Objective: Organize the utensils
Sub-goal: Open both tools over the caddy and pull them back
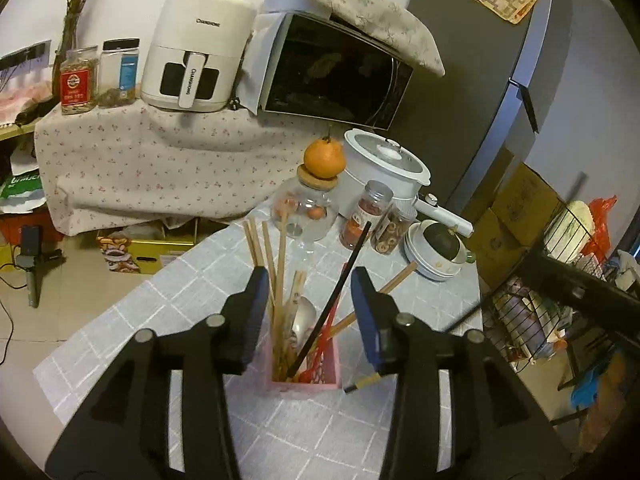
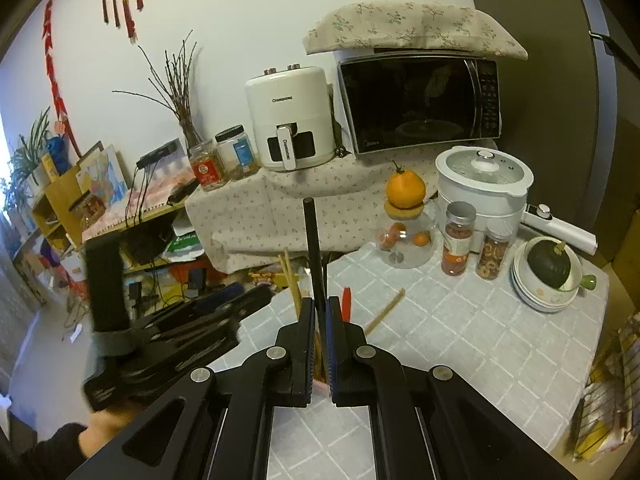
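Observation:
A pink utensil holder [image 1: 306,382] stands on the grey checked tablecloth, holding several wooden chopsticks [image 1: 276,280], a metal spoon [image 1: 302,316], a red utensil [image 1: 324,334] and a black chopstick [image 1: 340,288]. My left gripper [image 1: 310,292] is open, its fingers on either side above the holder, empty. My right gripper [image 2: 319,312] is shut on the black chopstick [image 2: 314,248], which stands upright over the holder. The holder is mostly hidden behind the right gripper's fingers. A chopstick with a black and tan tip [image 1: 362,383] lies on the cloth beside the holder.
A glass jar [image 1: 306,212] with an orange [image 1: 324,159] on top, two spice jars [image 1: 366,216], a white electric pot [image 1: 386,168] and stacked bowls with a dark squash [image 1: 436,252] stand behind. An air fryer [image 1: 196,52] and a microwave [image 1: 332,80] sit at the back. A wire rack [image 1: 560,280] is to the right.

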### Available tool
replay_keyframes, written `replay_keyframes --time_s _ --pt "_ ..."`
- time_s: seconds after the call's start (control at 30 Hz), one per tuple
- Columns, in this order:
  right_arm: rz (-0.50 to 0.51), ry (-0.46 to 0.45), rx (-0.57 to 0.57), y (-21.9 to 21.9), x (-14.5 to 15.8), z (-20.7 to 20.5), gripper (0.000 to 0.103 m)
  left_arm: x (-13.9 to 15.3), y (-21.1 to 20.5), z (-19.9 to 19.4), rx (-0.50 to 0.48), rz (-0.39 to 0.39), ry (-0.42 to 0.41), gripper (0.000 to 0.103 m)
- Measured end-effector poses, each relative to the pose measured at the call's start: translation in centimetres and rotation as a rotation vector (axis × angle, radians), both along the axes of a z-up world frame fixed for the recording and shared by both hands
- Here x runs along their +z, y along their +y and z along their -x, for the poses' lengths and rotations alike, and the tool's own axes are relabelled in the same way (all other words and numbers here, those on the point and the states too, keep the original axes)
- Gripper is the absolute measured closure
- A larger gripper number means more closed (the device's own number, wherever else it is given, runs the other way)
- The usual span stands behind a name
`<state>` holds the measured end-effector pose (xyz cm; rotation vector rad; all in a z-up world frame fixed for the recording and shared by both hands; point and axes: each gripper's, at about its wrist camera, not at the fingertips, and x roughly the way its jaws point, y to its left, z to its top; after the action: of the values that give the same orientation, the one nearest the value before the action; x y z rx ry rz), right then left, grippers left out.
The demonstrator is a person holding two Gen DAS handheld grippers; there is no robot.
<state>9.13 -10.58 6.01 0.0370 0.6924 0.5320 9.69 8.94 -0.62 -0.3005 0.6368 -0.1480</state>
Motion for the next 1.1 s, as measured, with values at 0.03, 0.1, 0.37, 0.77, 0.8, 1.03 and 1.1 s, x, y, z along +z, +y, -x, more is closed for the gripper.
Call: replay_keyframes --time_s 0.03,0.1,0.37,0.77,0.8,1.03,1.1 --pt "-0.001 -0.001 -0.002 0.2 0.0 -0.2 0.098 0.0 0.2 0.3 0.001 0.0 0.015 0.055" --pt "-0.002 -0.005 -0.007 0.6 -0.1 -0.6 0.098 -0.1 0.5 0.6 0.009 -0.008 0.052 0.054" --pt "0.015 0.045 -0.014 2.4 -2.3 -2.8 0.098 -1.7 1.7 1.7 0.012 -0.057 0.187 0.054" --pt "-0.035 0.167 -0.015 2.6 -5.0 -4.6 0.091 -2.5 1.4 1.9 -0.019 -0.128 0.229 0.043" --pt "-0.047 0.16 -0.021 2.1 -4.5 -4.3 0.086 -2.4 1.1 2.0 -0.029 -0.133 0.23 0.041" --pt "-0.073 0.125 -0.094 -1.9 -2.4 -1.9 0.053 -1.8 -0.9 3.0 -0.053 -0.175 0.229 0.025" --pt "-0.064 0.125 -0.117 -3.0 -2.1 -0.8 0.045 -1.5 -1.5 3.5 -0.049 -0.174 0.233 0.022"
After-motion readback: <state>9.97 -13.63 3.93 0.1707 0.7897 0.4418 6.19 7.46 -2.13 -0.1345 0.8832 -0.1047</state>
